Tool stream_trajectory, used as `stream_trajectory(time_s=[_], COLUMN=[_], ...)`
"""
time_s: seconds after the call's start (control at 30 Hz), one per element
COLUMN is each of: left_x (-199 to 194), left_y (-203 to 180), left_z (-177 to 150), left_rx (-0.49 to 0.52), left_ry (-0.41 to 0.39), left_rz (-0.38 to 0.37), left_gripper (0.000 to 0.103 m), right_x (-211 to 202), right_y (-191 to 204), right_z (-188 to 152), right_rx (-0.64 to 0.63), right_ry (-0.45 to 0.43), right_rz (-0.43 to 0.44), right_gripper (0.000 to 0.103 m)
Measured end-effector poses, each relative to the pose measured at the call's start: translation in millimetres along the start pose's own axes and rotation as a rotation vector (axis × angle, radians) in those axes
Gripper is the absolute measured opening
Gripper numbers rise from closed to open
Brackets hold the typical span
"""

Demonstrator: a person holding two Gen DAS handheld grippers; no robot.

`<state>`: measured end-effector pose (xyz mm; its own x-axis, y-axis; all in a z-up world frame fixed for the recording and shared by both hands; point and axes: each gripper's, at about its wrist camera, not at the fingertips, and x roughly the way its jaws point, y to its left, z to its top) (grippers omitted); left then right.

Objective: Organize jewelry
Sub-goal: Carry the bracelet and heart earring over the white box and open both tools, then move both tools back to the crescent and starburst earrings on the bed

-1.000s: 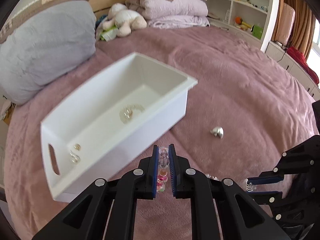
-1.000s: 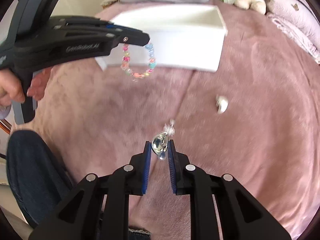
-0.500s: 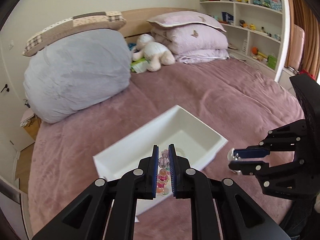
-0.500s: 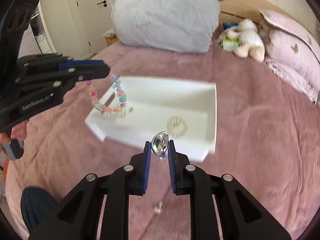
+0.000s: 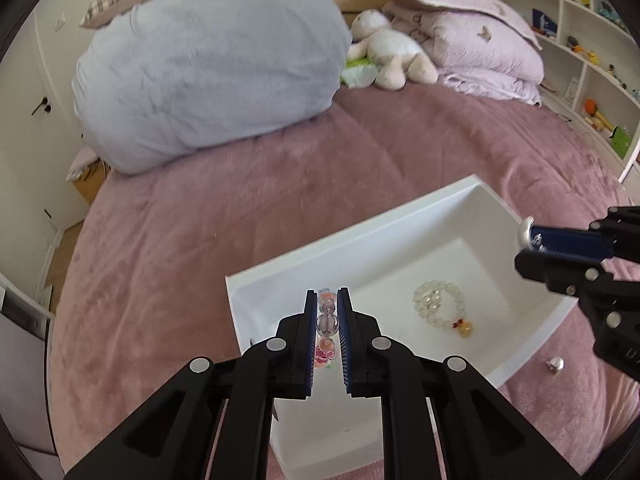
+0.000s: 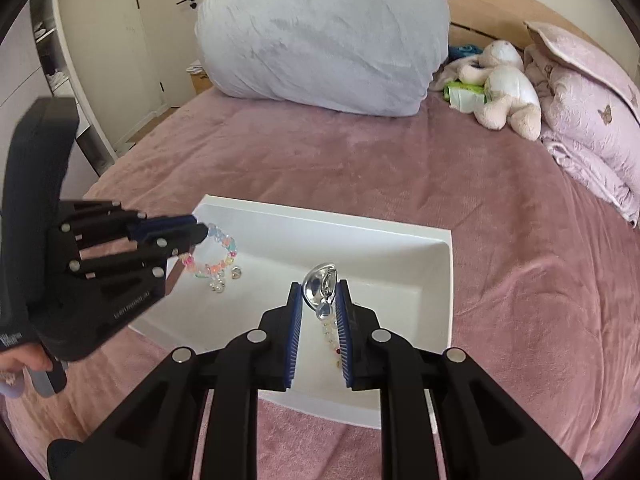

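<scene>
Grippers are now both hanging over the white tray (image 6: 440,292); a second ago we were still down at bedspread level picking up, with the tray well ahead of us. Left to right:

Left gripper (image 5: 328,316) is clamping the coloured bead bracelet (image 6: 212,256), jaws narrow on the beads. From the right wrist view the loop is dangling over the tray's left end, above the small pearl and metal pieces (image 6: 224,280) already lying on the floor there. Half a second back it was only reaching the tray rim.

Right gripper (image 6: 319,304) is pinching the silver earring (image 6: 318,286), jaws narrow, over the middle of the tray. We are seeing the pale bead bracelet (image 5: 440,308) with its amber charm on the tray floor just below and behind it.

Meaning for the task: transport looks done for both items, and we are judging release as the next step for each hand. Both drops look inside the walls. The bracelet is hanging close to the left wall, so we are favouring a small nudge inward before opening.

One small silver piece (image 5: 556,364) is still lying on the pink bedspread (image 5: 160,240) just beside the tray's right end, so we are not finishing yet.
</scene>
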<state>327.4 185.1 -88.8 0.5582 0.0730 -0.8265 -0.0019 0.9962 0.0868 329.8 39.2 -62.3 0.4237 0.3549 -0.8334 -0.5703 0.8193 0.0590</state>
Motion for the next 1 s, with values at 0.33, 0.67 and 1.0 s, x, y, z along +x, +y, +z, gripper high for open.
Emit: stream_trajectory(time_s=[0.33,0.67,1.0], left_x=[33.7,-42.9,-107.2], left_y=[-1.8,-36.2,-136.6], left_z=[-23.6,-23.1,-69.9], left_rx=[-0.027,0.119,0.419], left_ry=[0.058,-0.098,-0.148], left_rz=[0.037,0.05,-0.166], left_gripper=[0.034,0.077,0.084], right_x=[32.7,-45.9,-86.7], right_y=[-10.8,-30.5,-55.0], right_z=[-11.8,-32.3,-107.3], right_rx=[0.027,-0.024,-0.106], right_ry=[0.061,-0.066,-0.025], right_rz=[-0.03,-0.054,-0.13], right_gripper=[0.042,0.078,0.086])
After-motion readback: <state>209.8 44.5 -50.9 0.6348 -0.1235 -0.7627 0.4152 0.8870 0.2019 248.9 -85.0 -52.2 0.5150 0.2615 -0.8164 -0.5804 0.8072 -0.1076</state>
